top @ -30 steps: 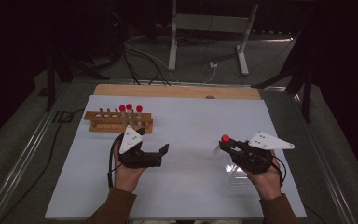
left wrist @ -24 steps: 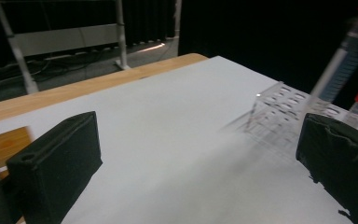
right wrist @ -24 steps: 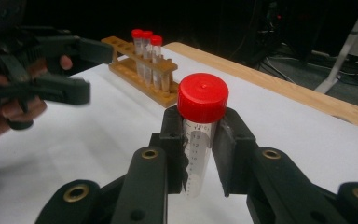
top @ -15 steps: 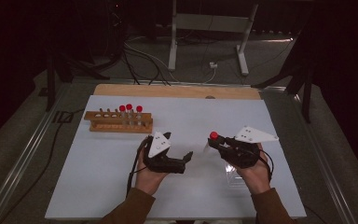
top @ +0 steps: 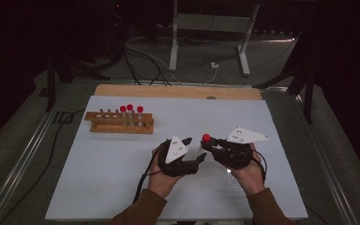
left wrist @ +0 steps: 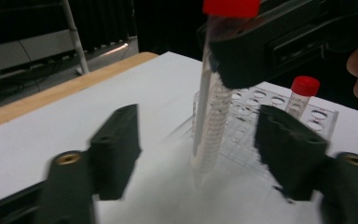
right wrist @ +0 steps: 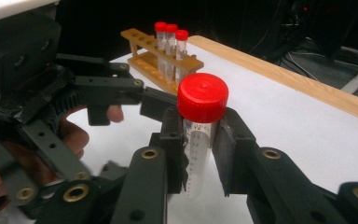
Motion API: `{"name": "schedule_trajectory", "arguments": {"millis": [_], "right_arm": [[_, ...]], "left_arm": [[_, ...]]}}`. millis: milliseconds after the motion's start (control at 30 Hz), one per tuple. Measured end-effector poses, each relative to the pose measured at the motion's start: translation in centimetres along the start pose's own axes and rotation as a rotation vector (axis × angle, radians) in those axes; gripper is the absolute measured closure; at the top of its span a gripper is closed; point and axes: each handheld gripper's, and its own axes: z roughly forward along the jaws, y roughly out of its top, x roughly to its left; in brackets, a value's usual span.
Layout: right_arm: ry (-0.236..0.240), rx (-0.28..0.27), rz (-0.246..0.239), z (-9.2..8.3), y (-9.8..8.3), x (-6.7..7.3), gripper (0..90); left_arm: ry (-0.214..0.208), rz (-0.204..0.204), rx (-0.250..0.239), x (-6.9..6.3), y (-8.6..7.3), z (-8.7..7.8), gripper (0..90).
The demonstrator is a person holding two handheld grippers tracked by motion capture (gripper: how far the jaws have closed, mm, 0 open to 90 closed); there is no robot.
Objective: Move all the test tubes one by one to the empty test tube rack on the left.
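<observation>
Right gripper point(right wrist: 200, 154): two black jaws clamped on a clear graduated tube point(right wrist: 196, 158), held upright just below its red screw cap point(right wrist: 202, 97). Left of the tube: the left gripper point(right wrist: 121, 93), black, jaws reaching toward it, fingers point(right wrist: 70, 137) beneath. Behind the tube: wooden rack point(right wrist: 163, 65) with three red-capped tubes point(right wrist: 170, 46) on the white tabletop point(right wrist: 298, 126); wooden edge strip point(right wrist: 307, 84) beyond.

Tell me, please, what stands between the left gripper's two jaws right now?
The red-capped tube held by the right gripper stands between them, untouched, in the left gripper view.
</observation>
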Motion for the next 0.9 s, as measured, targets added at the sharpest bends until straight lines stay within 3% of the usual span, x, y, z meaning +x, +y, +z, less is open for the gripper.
{"name": "schedule_trajectory", "arguments": {"millis": [133,267,467,633,733,900], "right_arm": [[0.009,0.004,0.001,0.1,0.0,0.2,74.5],[0.014,0.01,-0.005,0.2,0.0,0.3,74.4],[0.02,0.015,-0.004,0.3,-0.1,0.4,74.5],[0.021,0.014,-0.008,0.2,-0.1,0.3,73.7],[0.022,0.001,-0.007,-0.1,0.0,0.3,65.5],[0.023,-0.015,-0.001,-0.8,0.1,-0.1,43.8]], "left_arm": [[-0.012,0.024,0.009,-0.2,0.0,0.1,55.6],[-0.024,0.031,0.005,-0.4,-0.1,0.1,65.2],[-0.023,0.038,0.008,-0.3,-0.1,0.1,74.7],[-0.029,0.034,0.003,-0.2,0.0,0.1,75.9],[-0.02,0.026,0.008,0.0,-0.1,0.2,76.0],[0.002,0.008,0.008,0.7,-0.2,0.0,76.1]]}}
